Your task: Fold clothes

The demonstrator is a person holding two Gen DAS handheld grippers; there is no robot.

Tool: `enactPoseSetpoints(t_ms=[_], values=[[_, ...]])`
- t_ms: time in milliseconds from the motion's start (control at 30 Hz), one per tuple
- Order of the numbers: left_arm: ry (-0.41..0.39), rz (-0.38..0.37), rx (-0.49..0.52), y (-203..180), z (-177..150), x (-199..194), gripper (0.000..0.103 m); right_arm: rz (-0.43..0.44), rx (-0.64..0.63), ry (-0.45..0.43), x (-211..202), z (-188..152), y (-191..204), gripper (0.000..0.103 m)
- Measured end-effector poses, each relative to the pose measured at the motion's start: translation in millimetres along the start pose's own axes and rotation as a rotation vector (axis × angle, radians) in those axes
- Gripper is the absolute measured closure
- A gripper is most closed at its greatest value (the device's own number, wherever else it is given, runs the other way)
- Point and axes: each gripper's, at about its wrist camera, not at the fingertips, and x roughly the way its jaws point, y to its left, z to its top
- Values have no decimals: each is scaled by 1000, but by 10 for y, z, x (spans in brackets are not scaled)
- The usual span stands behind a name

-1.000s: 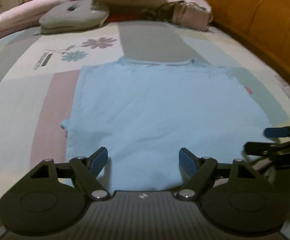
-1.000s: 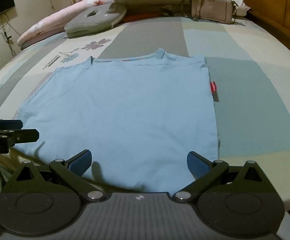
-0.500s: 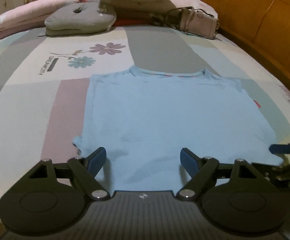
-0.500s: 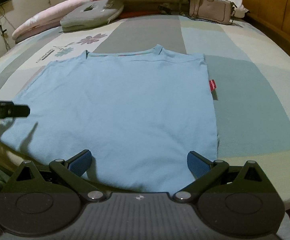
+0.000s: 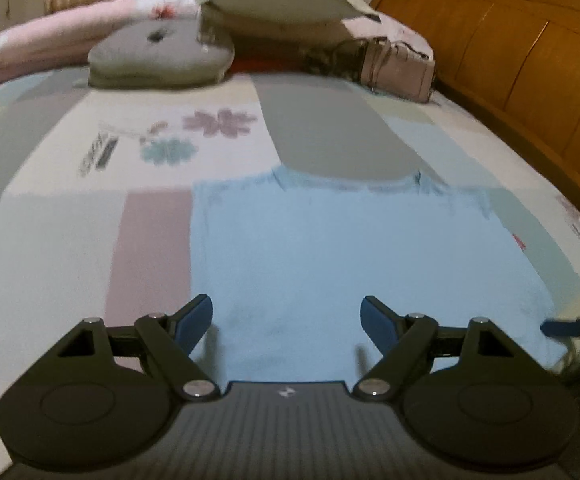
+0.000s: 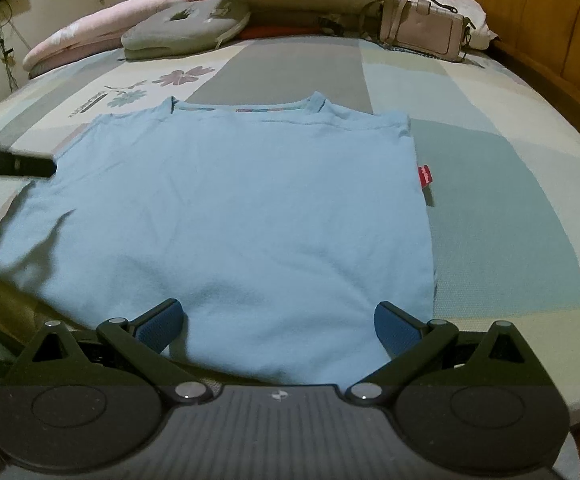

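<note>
Patchwork-printed bed [image 6: 489,184] carries the light-blue T-shirt [image 6: 230,208], spread flat, neckline far, ready for folding. Left gripper [image 5: 286,316] and right gripper [image 6: 278,320] hover over its near hem, jaws released, grasping nothing.

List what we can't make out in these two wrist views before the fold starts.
- Shirt near hem: both views, covered by the gripper bodies.
- Its sleeves: not visible in either view; whether tucked under, cannot tell.
- Red tag text: right wrist view, too small.
- Handbag detail: left wrist view, motion blur.
- Right gripper: left wrist view, cut off by the right edge; only a blue pad shows.
</note>
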Motion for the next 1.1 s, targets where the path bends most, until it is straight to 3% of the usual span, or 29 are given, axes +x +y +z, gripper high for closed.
enactPoseSetpoints(t_ms=[233,300,533,733,867,967,1100], values=[[26,-119,-26,130,204,383,21,6,-8,-6,16,4,3,0],[69,-116,-53,179,193,548,21,8,-9,-6,21,10,-2,0],[59,-105,-20,223,312,577,22,14,-19,-22,28,-3,-9,0],[64,-176,-34,278,487,659,20,1,-15,-24,23,-2,21,0],[90,-87,-27,269,467,895,21,-8,-8,-14,21,16,38,0],[99,-74,16,206,502,869,20,-20,-2,-9,14,17,51,0],[82,-105,-29,393,570,647,20,-25,2,2,6,21,59,0]])
